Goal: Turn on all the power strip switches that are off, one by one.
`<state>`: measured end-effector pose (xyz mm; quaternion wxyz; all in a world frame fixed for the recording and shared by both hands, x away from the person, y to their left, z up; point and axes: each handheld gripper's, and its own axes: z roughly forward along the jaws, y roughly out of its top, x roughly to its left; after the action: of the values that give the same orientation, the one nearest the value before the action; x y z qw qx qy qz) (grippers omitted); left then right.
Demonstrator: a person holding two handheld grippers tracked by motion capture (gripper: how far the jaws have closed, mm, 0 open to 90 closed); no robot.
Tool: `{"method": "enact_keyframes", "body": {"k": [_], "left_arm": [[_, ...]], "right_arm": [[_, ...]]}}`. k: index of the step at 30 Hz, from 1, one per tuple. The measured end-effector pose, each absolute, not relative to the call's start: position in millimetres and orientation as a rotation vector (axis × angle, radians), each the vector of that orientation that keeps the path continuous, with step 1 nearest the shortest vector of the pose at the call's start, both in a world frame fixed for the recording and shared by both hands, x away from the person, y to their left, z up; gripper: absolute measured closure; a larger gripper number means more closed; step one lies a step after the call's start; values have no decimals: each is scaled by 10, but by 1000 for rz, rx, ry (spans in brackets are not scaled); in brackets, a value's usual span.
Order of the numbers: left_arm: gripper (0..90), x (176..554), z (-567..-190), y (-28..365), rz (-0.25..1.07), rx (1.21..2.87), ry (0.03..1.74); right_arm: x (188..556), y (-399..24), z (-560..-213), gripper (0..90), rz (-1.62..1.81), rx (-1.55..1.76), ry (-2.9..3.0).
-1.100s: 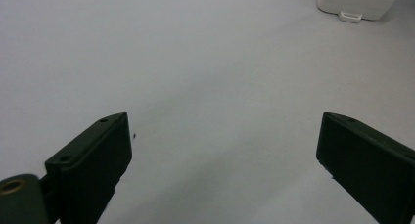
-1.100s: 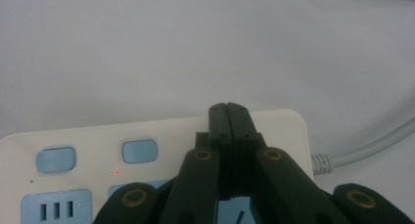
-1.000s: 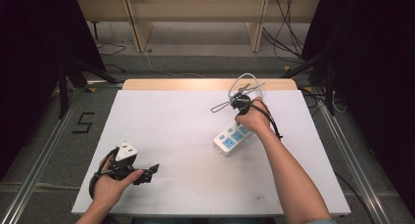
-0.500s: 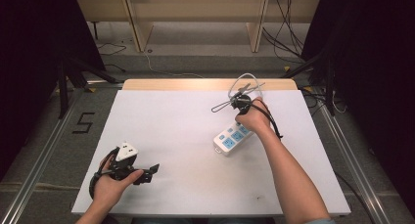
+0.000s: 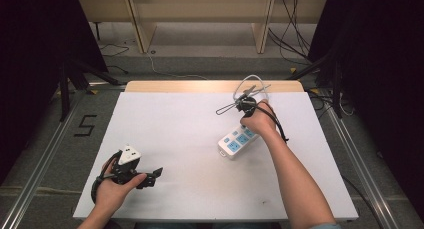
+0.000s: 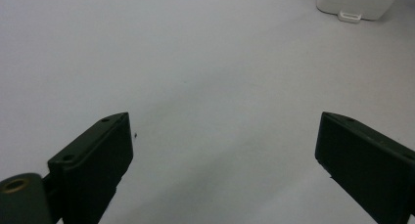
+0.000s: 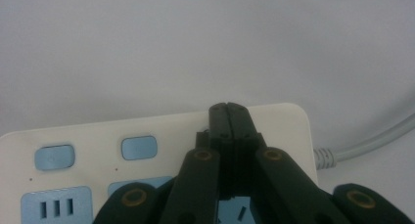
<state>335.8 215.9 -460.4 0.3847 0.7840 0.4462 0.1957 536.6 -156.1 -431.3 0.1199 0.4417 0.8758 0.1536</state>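
Power strip [image 7: 161, 155] | no legible writing | right claw [image 7: 228, 109] closed above it | left claw [image 6: 222, 155] wide

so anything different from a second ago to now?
No visible change. The right gripper stays shut, its tips over the power strip near the end where the cord leaves. The left gripper stays open above the bare table, near the front left corner. The power strip lies where it was.

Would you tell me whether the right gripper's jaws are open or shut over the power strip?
Shut: the right gripper has both black jaws pressed together with nothing between them, above the white power strip.
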Motion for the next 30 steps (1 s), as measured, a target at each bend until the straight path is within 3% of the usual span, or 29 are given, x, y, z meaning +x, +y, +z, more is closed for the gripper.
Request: {"method": "enact_keyframes", "body": {"k": [30], "left_arm": [[72,3361,-4606,2162,497,1988,1137]], "right_arm": [[5346,-1559,-4340,900,465,1298,2534]]}}
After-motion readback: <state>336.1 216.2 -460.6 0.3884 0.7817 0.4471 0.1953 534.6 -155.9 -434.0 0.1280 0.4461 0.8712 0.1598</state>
